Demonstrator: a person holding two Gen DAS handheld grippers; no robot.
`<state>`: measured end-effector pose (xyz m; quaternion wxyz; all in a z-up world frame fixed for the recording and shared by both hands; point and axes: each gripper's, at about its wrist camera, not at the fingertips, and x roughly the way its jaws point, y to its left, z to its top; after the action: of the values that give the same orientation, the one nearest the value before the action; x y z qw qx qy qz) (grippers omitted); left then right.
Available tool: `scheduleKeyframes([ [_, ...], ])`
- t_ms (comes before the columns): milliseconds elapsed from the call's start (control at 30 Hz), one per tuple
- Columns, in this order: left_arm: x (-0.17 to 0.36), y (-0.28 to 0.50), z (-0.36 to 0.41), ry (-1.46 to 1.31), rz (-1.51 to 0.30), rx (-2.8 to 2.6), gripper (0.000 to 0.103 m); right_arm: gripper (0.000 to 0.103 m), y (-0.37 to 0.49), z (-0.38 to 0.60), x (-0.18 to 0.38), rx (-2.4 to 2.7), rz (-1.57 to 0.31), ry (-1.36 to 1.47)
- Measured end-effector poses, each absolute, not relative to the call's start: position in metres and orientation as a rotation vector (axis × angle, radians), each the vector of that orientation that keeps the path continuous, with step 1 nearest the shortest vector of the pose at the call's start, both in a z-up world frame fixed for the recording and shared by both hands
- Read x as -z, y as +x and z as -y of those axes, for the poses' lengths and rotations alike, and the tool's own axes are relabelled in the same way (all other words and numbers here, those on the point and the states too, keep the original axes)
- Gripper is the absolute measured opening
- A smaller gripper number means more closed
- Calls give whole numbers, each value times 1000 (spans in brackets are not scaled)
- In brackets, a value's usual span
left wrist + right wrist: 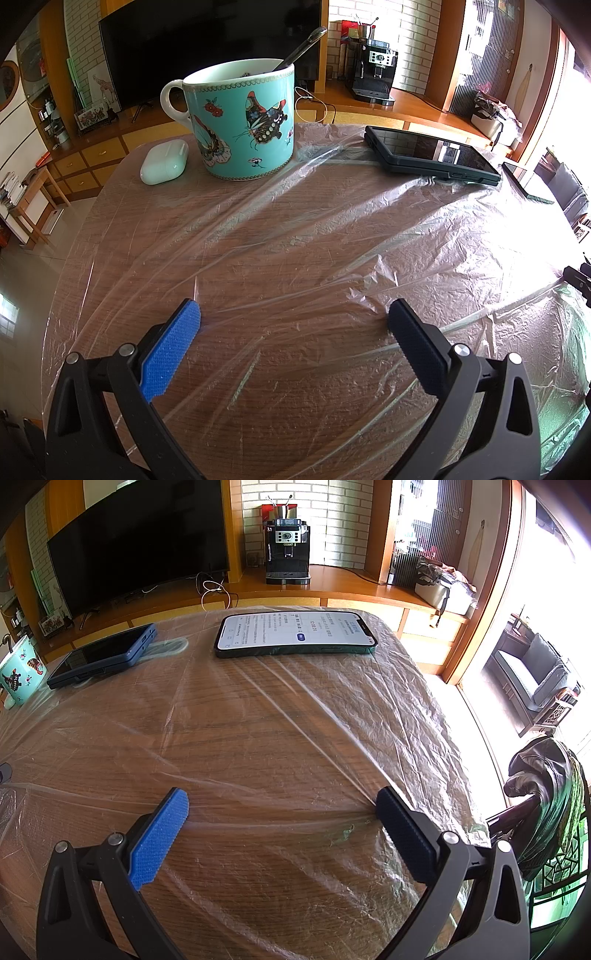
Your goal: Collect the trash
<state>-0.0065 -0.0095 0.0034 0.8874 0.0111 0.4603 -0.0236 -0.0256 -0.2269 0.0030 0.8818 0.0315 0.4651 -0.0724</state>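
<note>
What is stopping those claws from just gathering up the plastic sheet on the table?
Nothing blocks the grab: the plastic sheet lies right under both open grippers. But a butterfly mug, an earbud case, a dark phone and a lit phone rest on its far part.

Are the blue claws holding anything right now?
No. The left gripper and the right gripper are both open, empty, above the plastic sheet.
</note>
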Motion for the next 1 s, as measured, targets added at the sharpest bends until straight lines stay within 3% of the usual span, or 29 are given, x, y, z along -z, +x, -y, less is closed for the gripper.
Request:
scheduleKeyframes([
  [1000,-4,-6,9,28,-957,64,102,99,-25,227,-3,151,-969,66],
])
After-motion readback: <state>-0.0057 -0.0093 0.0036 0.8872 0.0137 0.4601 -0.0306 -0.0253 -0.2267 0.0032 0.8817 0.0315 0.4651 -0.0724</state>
